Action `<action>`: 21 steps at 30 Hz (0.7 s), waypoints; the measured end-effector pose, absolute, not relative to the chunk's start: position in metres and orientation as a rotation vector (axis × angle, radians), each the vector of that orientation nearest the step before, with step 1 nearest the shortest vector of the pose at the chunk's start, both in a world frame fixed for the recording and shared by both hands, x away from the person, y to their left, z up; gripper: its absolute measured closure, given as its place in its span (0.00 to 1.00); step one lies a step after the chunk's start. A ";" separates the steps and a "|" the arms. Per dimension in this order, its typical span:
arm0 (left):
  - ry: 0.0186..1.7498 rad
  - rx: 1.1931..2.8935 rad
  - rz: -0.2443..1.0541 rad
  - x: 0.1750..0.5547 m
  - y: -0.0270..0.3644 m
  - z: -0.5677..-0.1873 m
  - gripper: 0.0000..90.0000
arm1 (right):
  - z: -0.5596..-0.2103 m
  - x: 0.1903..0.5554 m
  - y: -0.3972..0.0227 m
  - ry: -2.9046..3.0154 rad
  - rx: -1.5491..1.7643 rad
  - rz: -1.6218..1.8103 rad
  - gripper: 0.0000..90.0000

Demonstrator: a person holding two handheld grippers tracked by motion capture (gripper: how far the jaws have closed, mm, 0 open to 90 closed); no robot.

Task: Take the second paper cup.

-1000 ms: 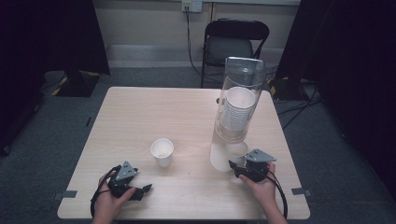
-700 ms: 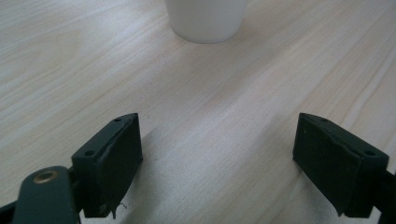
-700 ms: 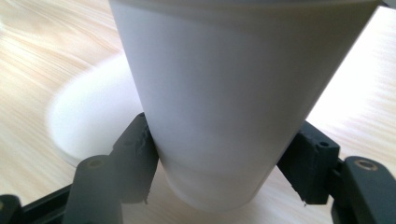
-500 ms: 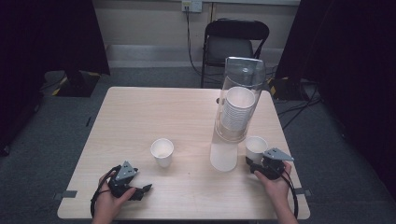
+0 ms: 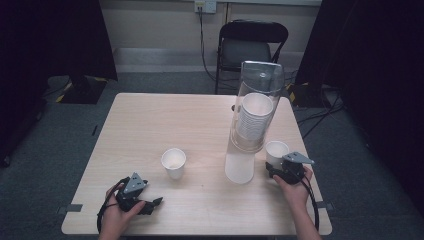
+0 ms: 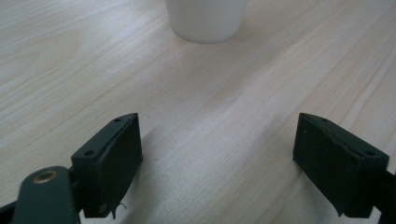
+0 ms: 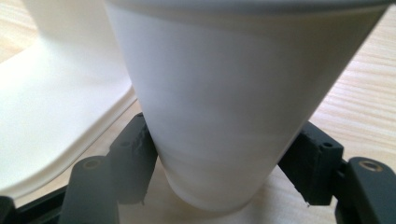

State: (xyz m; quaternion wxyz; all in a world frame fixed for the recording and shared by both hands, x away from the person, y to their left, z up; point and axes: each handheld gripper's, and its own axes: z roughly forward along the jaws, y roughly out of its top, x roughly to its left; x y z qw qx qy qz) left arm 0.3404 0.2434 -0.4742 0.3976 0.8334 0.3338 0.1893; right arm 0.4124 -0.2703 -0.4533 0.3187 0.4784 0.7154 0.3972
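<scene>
Beside the dispenser (image 5: 250,130), right hand-held gripper (image 5: 280,169) loosening around unmarked white cup (image 5: 276,151)

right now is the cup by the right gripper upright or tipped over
Upright. In the high view the cup stands on the table with its open mouth up, and in the right gripper view its base rests on the wood.

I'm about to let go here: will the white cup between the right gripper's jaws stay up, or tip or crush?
The cup is thin-walled and probably very light, so a nudge may tip it. It tapers to a narrow base, adding to that risk. The right gripper has just been opening around it; the wall shows no dent, yet would likely buckle under a hard squeeze.
</scene>
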 end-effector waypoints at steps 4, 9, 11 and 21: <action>0.846 2.110 0.478 0.340 0.243 -0.474 0.17 | -0.453 0.419 -0.273 1.890 1.290 1.027 0.35; 0.846 2.111 0.479 0.340 0.243 -0.474 0.17 | -0.454 0.418 -0.269 1.901 1.285 0.997 0.27; 0.845 2.111 0.479 0.340 0.243 -0.474 0.17 | -0.454 0.415 -0.269 1.887 1.291 0.974 0.20; 0.841 2.111 0.482 0.341 0.243 -0.474 0.17 | -0.455 0.381 -0.279 1.959 1.260 1.004 0.16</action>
